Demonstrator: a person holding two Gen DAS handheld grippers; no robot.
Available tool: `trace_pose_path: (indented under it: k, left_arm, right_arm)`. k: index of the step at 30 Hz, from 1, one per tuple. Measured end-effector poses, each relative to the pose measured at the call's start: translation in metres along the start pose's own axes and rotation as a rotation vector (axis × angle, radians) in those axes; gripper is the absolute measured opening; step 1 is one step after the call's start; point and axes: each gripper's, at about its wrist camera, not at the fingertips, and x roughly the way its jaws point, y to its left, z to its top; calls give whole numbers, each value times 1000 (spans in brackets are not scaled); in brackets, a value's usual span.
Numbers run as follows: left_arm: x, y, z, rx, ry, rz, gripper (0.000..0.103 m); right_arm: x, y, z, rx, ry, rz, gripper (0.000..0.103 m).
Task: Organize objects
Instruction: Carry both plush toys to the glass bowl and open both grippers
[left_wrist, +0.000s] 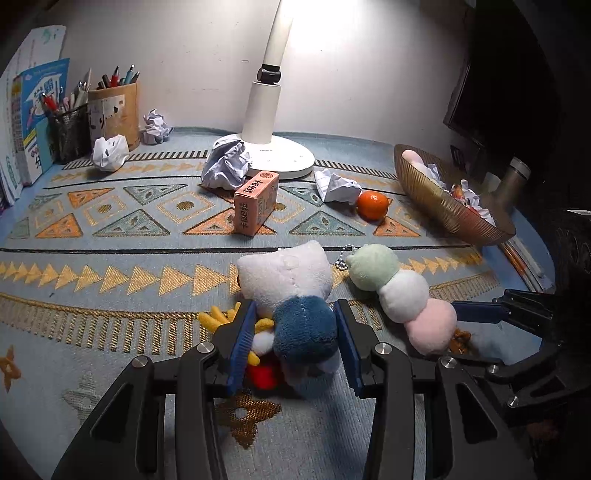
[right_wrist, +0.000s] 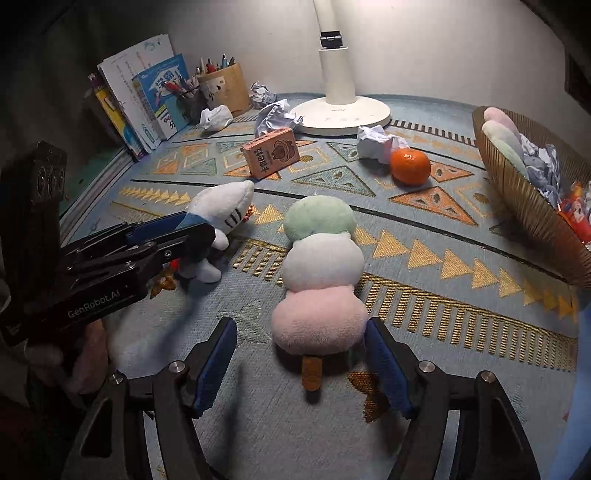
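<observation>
A plush cat (left_wrist: 284, 273) with a white head and a blue body lies on the patterned mat, with yellow fries and a red box under it. My left gripper (left_wrist: 293, 304) is shut on its blue body; from the right wrist view the left gripper (right_wrist: 197, 225) clamps the toy (right_wrist: 225, 206) from the side. A three-ball plush skewer (right_wrist: 321, 258), green, white and pink with a brown stick, lies beside it (left_wrist: 402, 291). My right gripper (right_wrist: 300, 321) stands open astride the pink ball, with a clear gap at the left pad and the right pad close beside it.
A ribbed gold basket (right_wrist: 517, 184) at the right holds plush pieces and crumpled paper. An orange (right_wrist: 410, 166), a pink carton (right_wrist: 271, 151), several paper balls and a white lamp base (right_wrist: 343, 114) lie beyond. Pen holders (left_wrist: 110, 107) and books (left_wrist: 33, 122) line the back left.
</observation>
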Motion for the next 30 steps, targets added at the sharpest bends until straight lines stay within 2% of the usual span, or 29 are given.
trace_pose_path:
  k: [2,3,6,7,10,11,12,15,20,30]
  left_arm:
    - [1,0,0,3,3,3,40]
    - [1,-1,0,6,3,4,40]
    - [1,-2,0,14,5,10,40]
    - [1,-3,0,15,6,11,40]
    - [2,-2,0,14,6,13,40]
    - [2,-2,0,14,8,13,40]
    - [2,-1,1,15,9,12,40]
    - [3,-2,0,25,9,13,40]
    - [2,-8,-1,60,8,27,40]
    - [3,-9,-1,70,11,47,40]
  right_arm:
    - [-3,1,1,-24,-29,-131,71]
    - [-2,0,3,-33,-37,-150,71]
    - [5,-5,9,-6,-21,-65,71]
    - [10,-3,11,0,-17,-59,71]
    - [27,6,12,-29,-4,-173,69]
    - [30,8,13,-38,-12,-180,63]
    - [30,8,13,-35,-28,-154,55]
    - [29,8,13,-27,-38,-145,48]
    - [18,-11,8,68,-68,-73,48]
    - [4,-29,3,140,-123,-61,48]
